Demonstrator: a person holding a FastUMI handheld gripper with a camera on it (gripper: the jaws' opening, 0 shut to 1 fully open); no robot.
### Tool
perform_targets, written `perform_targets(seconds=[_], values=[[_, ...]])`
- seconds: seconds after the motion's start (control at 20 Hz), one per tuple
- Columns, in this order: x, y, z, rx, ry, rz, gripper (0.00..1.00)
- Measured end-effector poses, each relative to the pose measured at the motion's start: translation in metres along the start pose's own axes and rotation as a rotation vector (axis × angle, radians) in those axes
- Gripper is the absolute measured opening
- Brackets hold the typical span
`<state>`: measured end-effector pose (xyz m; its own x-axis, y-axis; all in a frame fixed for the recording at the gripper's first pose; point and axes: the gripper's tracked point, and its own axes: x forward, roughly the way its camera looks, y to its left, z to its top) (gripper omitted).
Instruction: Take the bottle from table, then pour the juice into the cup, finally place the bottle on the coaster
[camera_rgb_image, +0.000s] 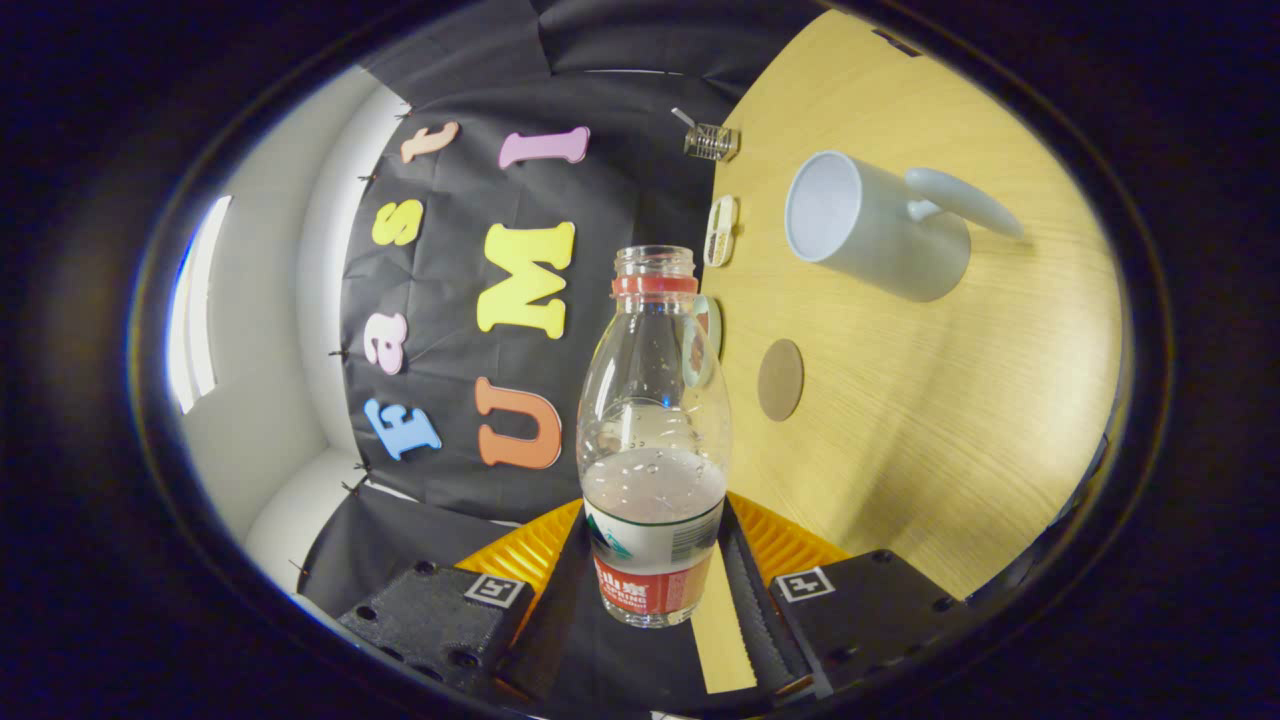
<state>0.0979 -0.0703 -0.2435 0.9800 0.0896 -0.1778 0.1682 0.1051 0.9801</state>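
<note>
The gripper (655, 590) holds the bottle (655, 440) between its two fingers (745, 590), which appear to press against the lower sides at the label. The view is rolled, so the table (930, 450) appears tilted up on one side and the booth's cloth wall on the other. The bottle has no cap; a red ring sits below its open neck. Its label carries a red band with white writing too small and curved to read. Clear liquid fills the lower part, with droplets on the wall above it.

Beyond the bottle, on the wooden table, a round brown coaster (780, 379) lies flat with open wood all around it. Farther along stands a white cup (875, 225) with its handle turned away from the wall; its inside looks empty. By the table's edge at the cloth wall sit a small wire spring-like object (711, 141) and a small white perforated piece (719, 231), well apart from the coaster.
</note>
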Motion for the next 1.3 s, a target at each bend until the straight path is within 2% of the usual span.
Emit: perform_targets(seconds=[0.35, 0.45, 0.75, 1.3], values=[[0.006, 0.018, 0.013, 0.165, -0.031, 0.022, 0.76], [0.008, 0.018, 0.014, 0.183, -0.032, 0.003, 0.76], [0.01, 0.024, 0.021, 0.237, -0.041, 0.012, 0.76], [0.018, 0.03, 0.028, 0.268, -0.054, 0.016, 0.76]])
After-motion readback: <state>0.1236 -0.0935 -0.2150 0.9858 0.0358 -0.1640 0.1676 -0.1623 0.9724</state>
